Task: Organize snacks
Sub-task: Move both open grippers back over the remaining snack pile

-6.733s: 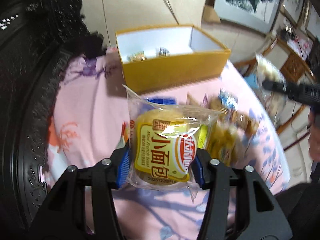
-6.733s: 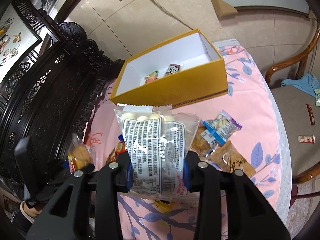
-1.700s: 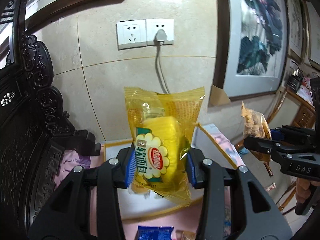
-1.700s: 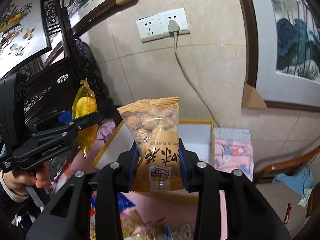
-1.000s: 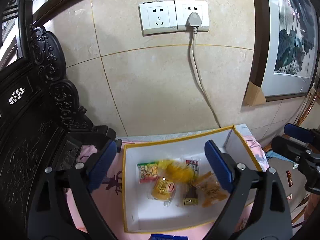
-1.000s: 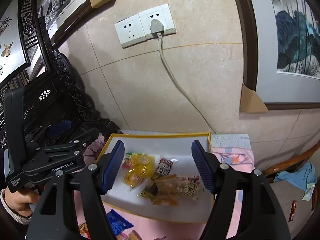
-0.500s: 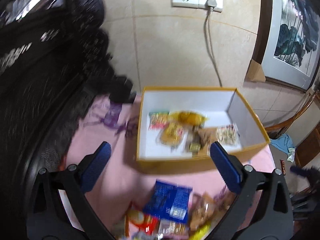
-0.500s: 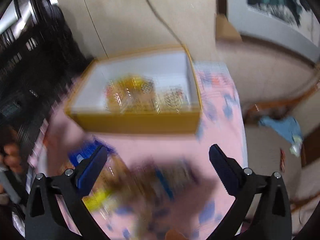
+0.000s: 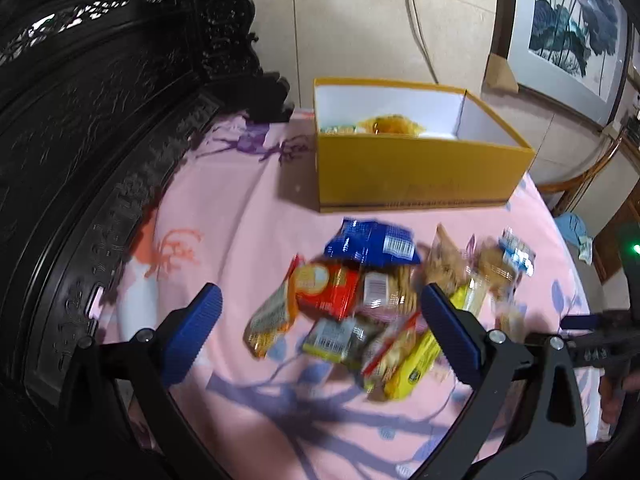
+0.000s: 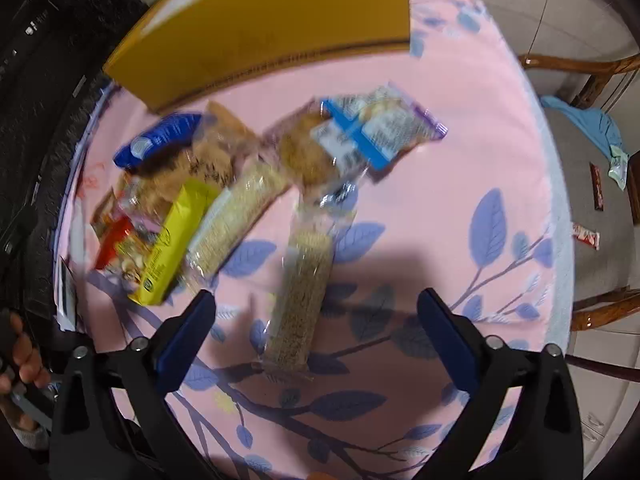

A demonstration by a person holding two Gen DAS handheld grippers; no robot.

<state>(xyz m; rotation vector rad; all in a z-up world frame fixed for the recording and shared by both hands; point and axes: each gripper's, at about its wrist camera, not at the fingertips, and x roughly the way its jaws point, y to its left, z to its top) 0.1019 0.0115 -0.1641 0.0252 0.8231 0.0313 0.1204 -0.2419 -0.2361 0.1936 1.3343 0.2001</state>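
Both tongs, left (image 9: 320, 316) and right (image 10: 316, 320), gape wide and empty over the snack pile (image 9: 360, 308) just in front of the yellow box (image 9: 416, 176). Overlapping slippery wrappers risk a double grab or a slip.

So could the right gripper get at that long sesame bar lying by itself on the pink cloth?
Probably yes. The right gripper hangs right over the sesame bar with its jaws wide open and empty. The bar lies apart from the snack pile, with nothing on top of it.
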